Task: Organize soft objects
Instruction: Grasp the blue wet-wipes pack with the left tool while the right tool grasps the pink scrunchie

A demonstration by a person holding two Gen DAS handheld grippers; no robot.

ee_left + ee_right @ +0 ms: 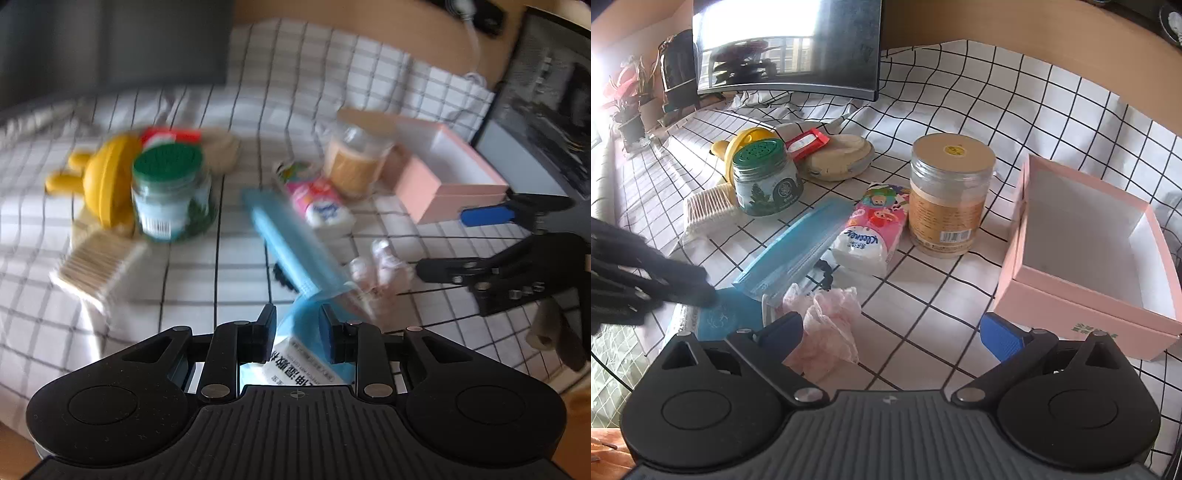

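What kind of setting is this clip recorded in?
Probably a home desk or table, not a lab. A black-grid white tablecloth covers it, a monitor stands at the back with potted plants beside a bright window, and household items such as a Kleenex tissue pack lie about.

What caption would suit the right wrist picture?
Open right gripper hovers over crumpled pink plastic beside an empty pink box on a checked cloth.
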